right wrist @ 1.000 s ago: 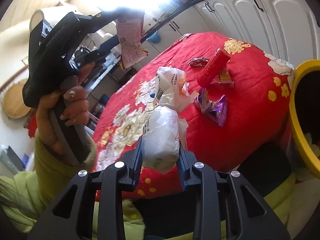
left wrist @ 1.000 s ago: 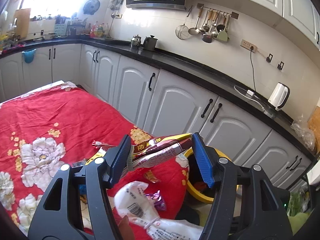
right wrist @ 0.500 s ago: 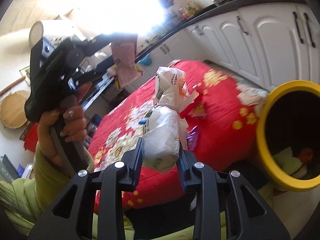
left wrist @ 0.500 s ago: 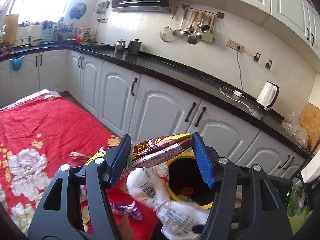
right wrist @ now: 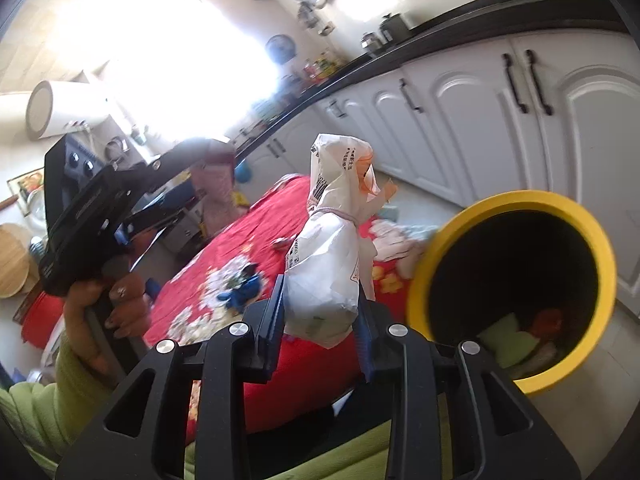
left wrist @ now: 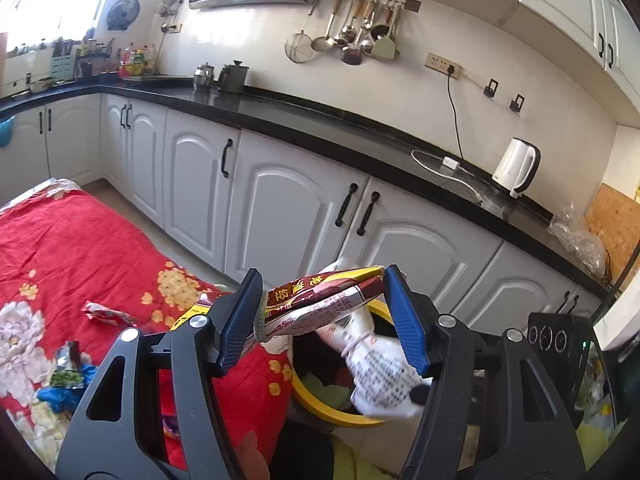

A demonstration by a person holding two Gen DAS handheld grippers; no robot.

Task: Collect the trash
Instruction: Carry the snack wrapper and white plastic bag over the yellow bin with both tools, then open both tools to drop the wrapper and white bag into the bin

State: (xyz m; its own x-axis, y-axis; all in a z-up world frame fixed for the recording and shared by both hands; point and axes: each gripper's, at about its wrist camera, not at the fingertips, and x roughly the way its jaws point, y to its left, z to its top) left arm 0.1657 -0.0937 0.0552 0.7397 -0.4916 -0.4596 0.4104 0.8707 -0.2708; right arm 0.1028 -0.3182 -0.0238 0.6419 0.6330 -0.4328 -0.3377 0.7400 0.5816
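My left gripper point(left wrist: 324, 320) clamps a flattened snack packet point(left wrist: 320, 304) above the yellow bin's point(left wrist: 340, 412) near rim. To its right, my right gripper point(right wrist: 320, 320) pinches a tied white bag point(right wrist: 328, 264), left of the opening. I should centre each over the bin before releasing.

Wrist views – close, both facing bin point(left wrist: 320, 404)
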